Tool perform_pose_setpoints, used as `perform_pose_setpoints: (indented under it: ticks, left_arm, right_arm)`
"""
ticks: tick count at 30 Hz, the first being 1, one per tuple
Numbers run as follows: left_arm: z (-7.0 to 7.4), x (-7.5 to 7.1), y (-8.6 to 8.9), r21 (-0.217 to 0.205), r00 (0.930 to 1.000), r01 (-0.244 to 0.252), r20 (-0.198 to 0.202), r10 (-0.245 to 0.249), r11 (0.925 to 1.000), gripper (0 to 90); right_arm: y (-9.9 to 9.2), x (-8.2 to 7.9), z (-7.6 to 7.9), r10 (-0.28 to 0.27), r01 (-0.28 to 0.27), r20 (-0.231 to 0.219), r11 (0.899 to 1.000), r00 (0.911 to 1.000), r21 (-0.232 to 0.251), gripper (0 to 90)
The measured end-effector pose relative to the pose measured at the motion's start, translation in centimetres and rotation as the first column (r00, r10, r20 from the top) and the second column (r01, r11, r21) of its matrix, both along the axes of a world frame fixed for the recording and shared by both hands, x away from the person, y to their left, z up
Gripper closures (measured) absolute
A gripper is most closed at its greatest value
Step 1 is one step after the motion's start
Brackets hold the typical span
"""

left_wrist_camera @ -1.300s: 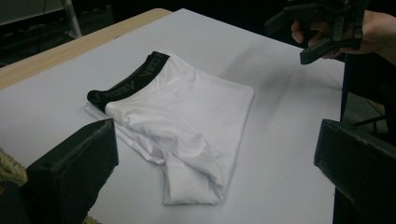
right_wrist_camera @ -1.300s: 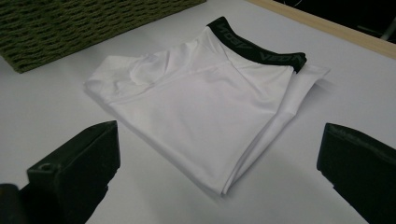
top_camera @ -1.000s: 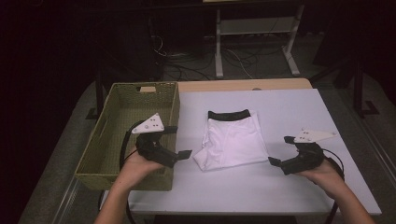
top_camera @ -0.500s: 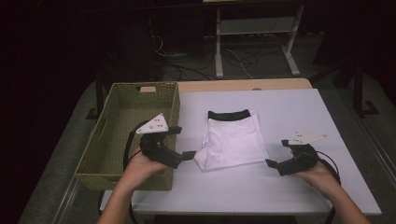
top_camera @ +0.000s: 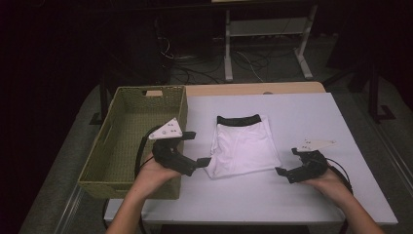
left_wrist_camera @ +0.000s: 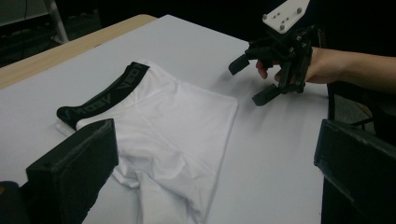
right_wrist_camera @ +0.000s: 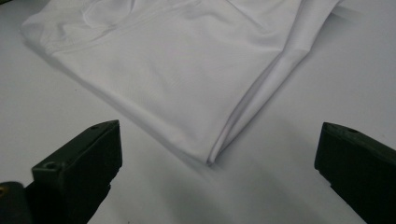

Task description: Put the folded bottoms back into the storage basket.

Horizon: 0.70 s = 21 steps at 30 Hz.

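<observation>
White, smooth folded underwear (top_camera: 243, 146) with a black elastic waistband, flat mid-counter (top_camera: 302, 112) in the high view, beside a woven green basket (top_camera: 122, 141); left gripper (top_camera: 198, 147) at its near-left corner, right gripper (top_camera: 287, 163) just off its near-right corner, bare counter all round. From the left gripper view, soft creased cloth between parted, empty jaws. From the right gripper view, a crisp folded corner ahead of wide-spread jaws, nothing held.
</observation>
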<state>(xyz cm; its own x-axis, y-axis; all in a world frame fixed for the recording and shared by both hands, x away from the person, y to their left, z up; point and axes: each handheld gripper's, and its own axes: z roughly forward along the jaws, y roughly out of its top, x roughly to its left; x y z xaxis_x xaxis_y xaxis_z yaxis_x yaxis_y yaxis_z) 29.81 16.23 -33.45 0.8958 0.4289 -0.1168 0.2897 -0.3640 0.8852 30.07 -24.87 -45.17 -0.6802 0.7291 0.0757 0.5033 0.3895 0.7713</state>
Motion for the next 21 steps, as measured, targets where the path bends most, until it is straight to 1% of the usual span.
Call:
perform_pose_setpoints:
  ticks: [7, 9, 10, 14, 21]
  left_arm:
    - [-0.1, 0.1, -1.6, 0.001, 0.9997, 0.024, -0.004, -0.024, 0.9997, 0.0]
    - [-0.1, 0.1, -1.9, 0.005, 0.9996, 0.029, -0.002, -0.029, 0.9996, 0.0]
    - [-0.2, 0.2, -2.4, 0.006, 0.9994, 0.034, -0.001, -0.034, 0.9994, 0.0]
    - [-0.2, 0.4, -3.4, 0.012, 0.9985, 0.054, 0.01, -0.054, 0.9984, 0.0]
    - [-0.4, 0.7, -4.8, 0.009, 0.9975, 0.069, 0.012, -0.069, 0.9976, 0.0]
  right_arm:
    - [0.1, 0.0, 0.0, 0.012, -0.012, -0.001, 1.0, 0.9999, -0.004, 0.5]
    - [0.1, 0.1, 0.0, 0.014, -0.014, -0.002, 1.0, 0.9999, -0.005, 0.5]
    - [0.2, 0.1, 0.0, 0.016, -0.016, -0.001, 1.0, 0.9999, -0.006, 0.5]
    - [0.2, 0.1, 0.0, 0.018, -0.018, 0.0, 1.0, 0.9998, -0.003, 0.5]
    - [0.2, 0.1, 0.1, 0.019, -0.019, -0.001, 1.0, 0.9998, -0.002, 0.5]
